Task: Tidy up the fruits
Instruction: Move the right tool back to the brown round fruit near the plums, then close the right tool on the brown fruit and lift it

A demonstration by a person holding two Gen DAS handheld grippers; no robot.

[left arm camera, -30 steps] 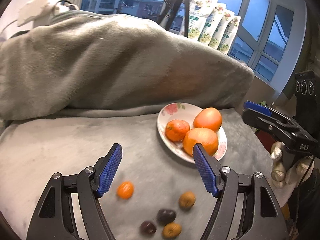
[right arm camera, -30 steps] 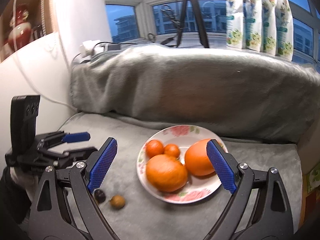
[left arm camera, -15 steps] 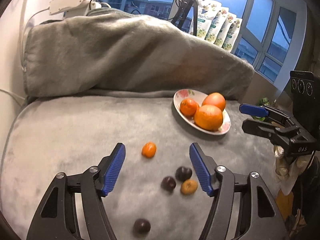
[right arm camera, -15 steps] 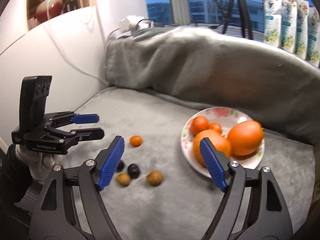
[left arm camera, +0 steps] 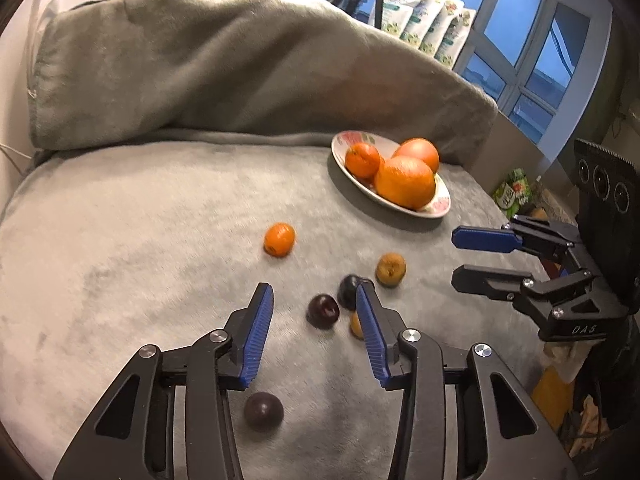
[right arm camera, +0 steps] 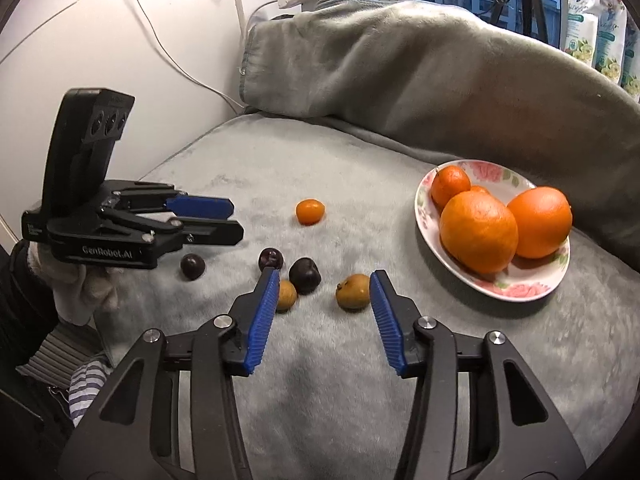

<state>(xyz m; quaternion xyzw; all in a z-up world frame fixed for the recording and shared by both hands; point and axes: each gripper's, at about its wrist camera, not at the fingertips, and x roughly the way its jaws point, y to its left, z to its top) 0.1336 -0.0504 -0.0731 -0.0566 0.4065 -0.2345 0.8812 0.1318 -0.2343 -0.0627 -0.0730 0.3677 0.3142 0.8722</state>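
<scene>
On plate (right arm camera: 520, 290): oranges (right arm camera: 478, 232); both tongs (left arm camera: 314, 318) (right arm camera: 324, 300) closing, gripping nothing.

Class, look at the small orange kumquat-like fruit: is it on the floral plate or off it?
Off. The small orange fruit lies alone on the grey blanket, apart from the floral plate, which holds only bigger oranges.

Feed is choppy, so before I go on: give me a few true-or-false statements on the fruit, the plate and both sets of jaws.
1. The plate holds oranges. True.
2. The small orange fruit lies on the plate. False: it sits on the grey blanket, apart from the plate.
3. Three dark plums lie loose on the blanket. True.
4. The left gripper holds a plum. False: its closing jaws grip nothing.
5. The right gripper holds an orange. False: its closing jaws are empty.
</scene>
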